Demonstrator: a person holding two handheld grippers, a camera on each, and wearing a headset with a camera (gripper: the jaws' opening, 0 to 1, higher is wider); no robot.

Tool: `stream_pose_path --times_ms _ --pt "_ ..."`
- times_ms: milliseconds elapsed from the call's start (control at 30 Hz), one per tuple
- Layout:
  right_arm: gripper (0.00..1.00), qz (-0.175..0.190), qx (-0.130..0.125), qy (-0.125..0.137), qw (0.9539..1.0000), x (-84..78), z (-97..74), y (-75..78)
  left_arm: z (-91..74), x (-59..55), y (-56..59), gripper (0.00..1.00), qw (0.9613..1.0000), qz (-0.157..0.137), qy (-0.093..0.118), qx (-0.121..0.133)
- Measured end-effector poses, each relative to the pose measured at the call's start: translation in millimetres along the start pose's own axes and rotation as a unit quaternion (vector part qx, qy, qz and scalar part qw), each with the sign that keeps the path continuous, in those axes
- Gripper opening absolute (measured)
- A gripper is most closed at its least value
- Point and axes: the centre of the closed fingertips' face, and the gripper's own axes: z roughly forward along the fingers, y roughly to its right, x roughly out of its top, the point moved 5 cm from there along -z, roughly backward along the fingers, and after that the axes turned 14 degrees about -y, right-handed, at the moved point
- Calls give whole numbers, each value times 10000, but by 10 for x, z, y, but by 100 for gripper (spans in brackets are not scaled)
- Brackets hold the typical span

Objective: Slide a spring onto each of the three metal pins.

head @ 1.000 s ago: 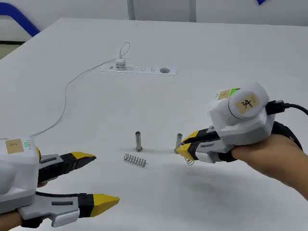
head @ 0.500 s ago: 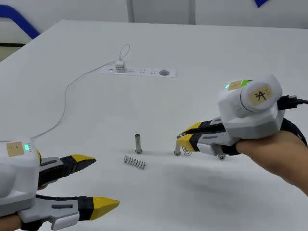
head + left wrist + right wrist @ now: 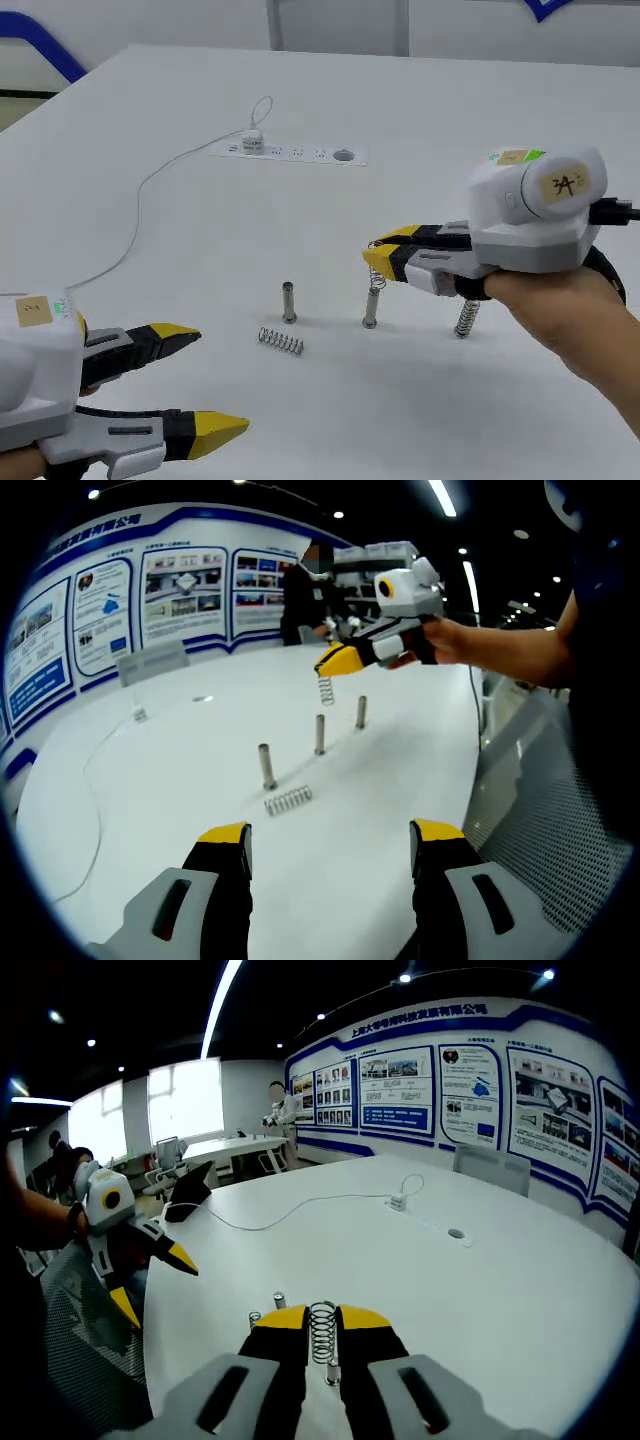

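Observation:
Three metal pins stand upright on the white table: the left pin (image 3: 288,302), the middle pin (image 3: 371,308), and the right pin (image 3: 466,318), which wears a spring. My right gripper (image 3: 380,262) is shut on a spring (image 3: 377,279) that hangs upright just above the middle pin's top. In the right gripper view that spring (image 3: 322,1332) sits between the jaws over the pin (image 3: 332,1370). A loose spring (image 3: 280,341) lies flat beside the left pin. My left gripper (image 3: 200,385) stands open and holds nothing at the near left, seen from its own camera (image 3: 330,845).
A white power strip (image 3: 290,152) with a plugged-in cable (image 3: 140,190) lies further back on the table (image 3: 200,230). In the left gripper view the pins (image 3: 320,734) line up towards the right gripper (image 3: 335,660). Wall posters and a person stand far behind.
My right gripper has risen from the table beside the middle pin with the spring, which now hangs over the pin's top. The right pin with its spring has come into sight. The left gripper stayed put.

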Motion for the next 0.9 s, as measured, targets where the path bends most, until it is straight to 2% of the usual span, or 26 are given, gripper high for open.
stream_pose_path --times_ms 400,900 --pt "12 120 -174 125 9997 -89 135 95 3 -5 -6 65 10000 -11 -6 1" --pt "12 239 -125 124 9996 -183 198 92 6 -16 -21 65 10000 -45 -24 21"
